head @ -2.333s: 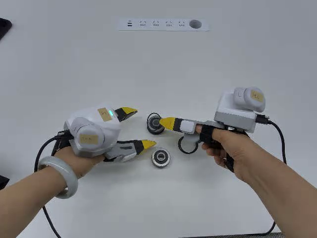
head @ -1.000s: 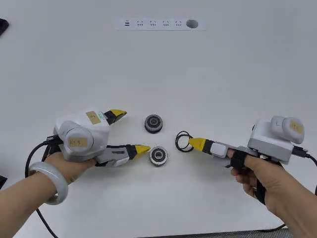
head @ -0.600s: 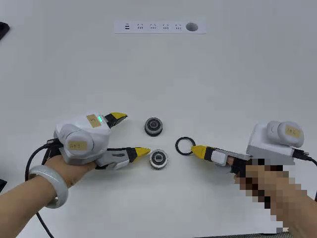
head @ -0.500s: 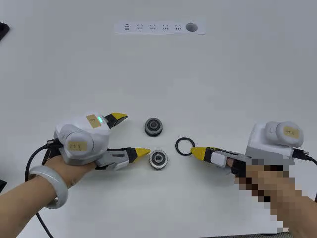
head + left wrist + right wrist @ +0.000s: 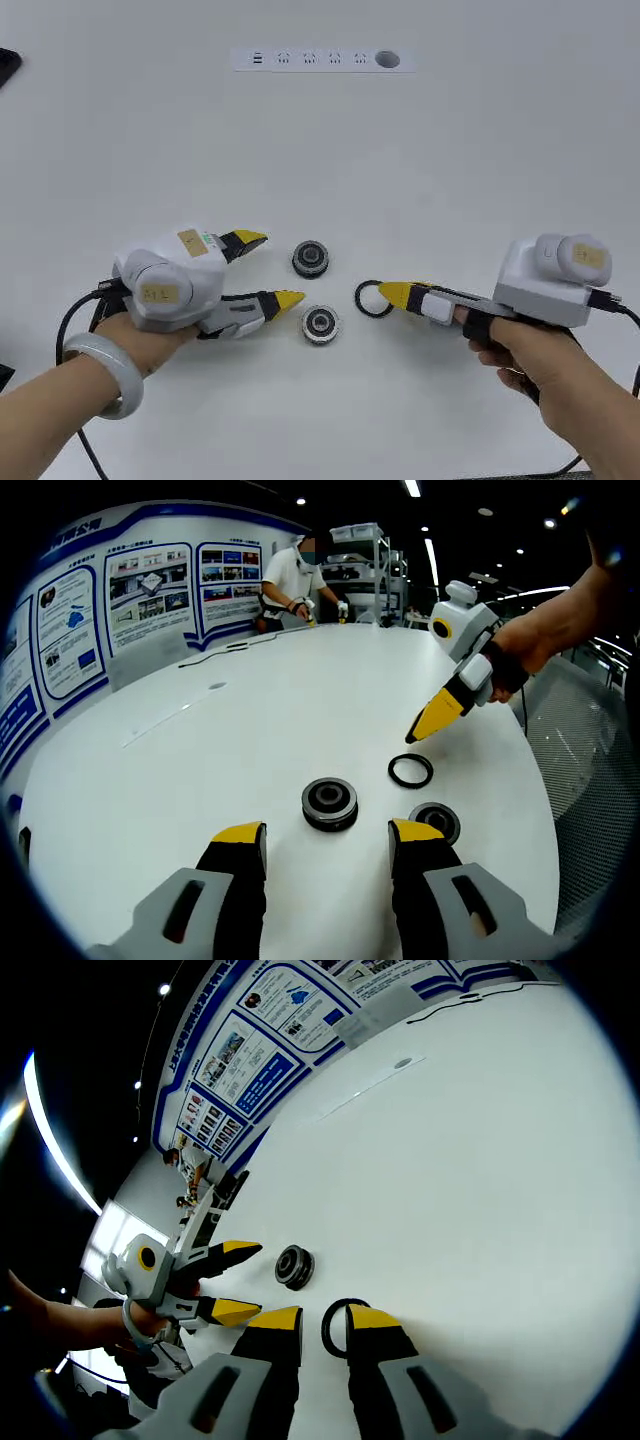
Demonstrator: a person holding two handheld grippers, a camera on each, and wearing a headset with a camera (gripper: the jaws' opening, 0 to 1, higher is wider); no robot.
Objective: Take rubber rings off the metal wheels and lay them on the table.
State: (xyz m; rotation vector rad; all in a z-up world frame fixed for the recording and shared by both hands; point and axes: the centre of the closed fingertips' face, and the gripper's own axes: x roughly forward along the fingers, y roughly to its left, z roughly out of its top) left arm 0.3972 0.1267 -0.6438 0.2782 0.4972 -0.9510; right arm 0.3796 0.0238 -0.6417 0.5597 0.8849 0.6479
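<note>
The head camera looks steeply down from the near edge over the white table (image 5: 420, 150), facing the far power strip (image 5: 320, 59). Low on the left, the left gripper (image 5: 273, 268) camera faces right, close over the tabletop. The right gripper (image 5: 393, 293) camera faces left, and both catch the rubber ring (image 5: 391, 771) and the far wheel (image 5: 311, 258).

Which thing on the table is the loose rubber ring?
Look at the white table, where two round metal wheels sit in the middle. Just right of them, by the right claw's yellow tip, lies the ring: thin, black and hollow, unlike the chunky wheels.
</note>
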